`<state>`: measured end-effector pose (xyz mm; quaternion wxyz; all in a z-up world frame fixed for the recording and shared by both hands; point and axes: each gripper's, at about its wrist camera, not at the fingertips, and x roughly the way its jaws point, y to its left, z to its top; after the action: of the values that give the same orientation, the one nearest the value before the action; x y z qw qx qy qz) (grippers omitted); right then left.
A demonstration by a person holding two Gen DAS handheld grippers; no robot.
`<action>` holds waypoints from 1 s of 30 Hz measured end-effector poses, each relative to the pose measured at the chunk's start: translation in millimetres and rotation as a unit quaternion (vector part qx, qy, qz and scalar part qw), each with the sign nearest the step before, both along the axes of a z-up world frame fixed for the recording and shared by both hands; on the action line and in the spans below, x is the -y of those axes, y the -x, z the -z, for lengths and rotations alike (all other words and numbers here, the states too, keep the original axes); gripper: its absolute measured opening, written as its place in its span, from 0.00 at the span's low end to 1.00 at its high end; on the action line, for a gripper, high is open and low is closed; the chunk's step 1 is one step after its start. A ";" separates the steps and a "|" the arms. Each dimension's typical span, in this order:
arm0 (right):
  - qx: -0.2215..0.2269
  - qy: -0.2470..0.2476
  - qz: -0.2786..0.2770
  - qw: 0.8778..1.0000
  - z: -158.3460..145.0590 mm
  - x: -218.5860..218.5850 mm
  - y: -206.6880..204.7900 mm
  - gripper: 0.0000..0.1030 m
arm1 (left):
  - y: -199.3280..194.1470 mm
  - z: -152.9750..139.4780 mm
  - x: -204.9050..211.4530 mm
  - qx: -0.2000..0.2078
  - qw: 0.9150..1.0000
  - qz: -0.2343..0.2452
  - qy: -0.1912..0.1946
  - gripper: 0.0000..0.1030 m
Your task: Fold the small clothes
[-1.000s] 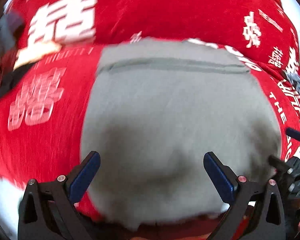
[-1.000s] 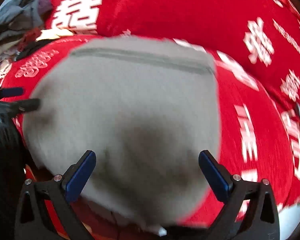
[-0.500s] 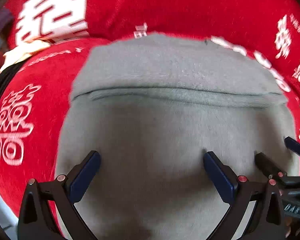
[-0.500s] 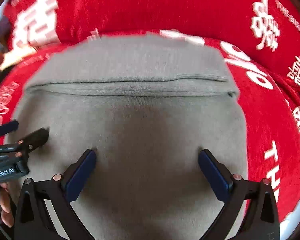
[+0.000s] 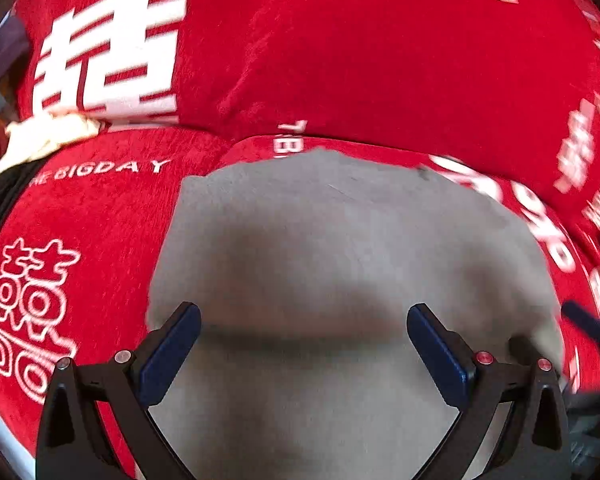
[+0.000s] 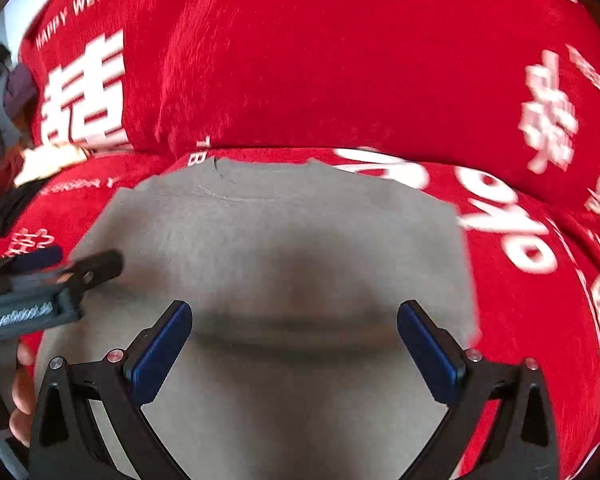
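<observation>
A grey garment [image 5: 340,248] lies folded on a red cover with white lettering [image 5: 100,208]; it also shows in the right wrist view [image 6: 284,232]. A soft crease crosses it between the fingers in both views. My left gripper [image 5: 303,334] is open and empty, low over the garment's near part. My right gripper [image 6: 294,330] is open and empty, beside it to the right. The left gripper also shows at the left edge of the right wrist view [image 6: 56,268], over the garment's left edge. The right gripper's tip shows blurred at the right edge of the left wrist view [image 5: 580,316].
A red cushion with white characters [image 5: 340,60] rises behind the garment. A pile of other clothes [image 5: 40,140] lies at the far left, also in the right wrist view [image 6: 40,164]. A pale edge [image 5: 0,428] borders the cover at the lower left.
Both grippers have pulled back toward me and stayed open. The seam edge that lay across the garment has gone out of sight, and a soft crease shows near the fingers.
</observation>
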<state>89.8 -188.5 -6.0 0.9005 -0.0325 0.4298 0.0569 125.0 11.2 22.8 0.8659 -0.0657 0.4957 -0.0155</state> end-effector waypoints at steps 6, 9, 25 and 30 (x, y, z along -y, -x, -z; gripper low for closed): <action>-0.057 0.023 -0.002 0.998 39.1 -6.2 -52.7 0.99 | -45.8 48.6 -9.6 -0.047 0.999 -0.022 -0.017 1.00; -0.032 0.010 0.031 0.999 43.4 38.1 -50.7 0.99 | -44.5 49.1 -18.5 -0.034 0.999 0.011 -0.010 1.00; -0.020 0.012 -0.016 1.000 40.3 -5.6 45.9 0.99 | 59.3 36.4 23.8 0.012 0.997 0.043 -0.058 0.97; -0.013 0.025 0.026 0.999 48.6 22.9 49.7 0.99 | 63.2 48.2 -15.1 -0.004 1.000 0.017 -0.025 1.00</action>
<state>40.1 -211.4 -54.6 0.8949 -0.0435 0.4435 0.0229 61.8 26.3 -25.5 0.8647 -0.0355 0.5007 -0.0177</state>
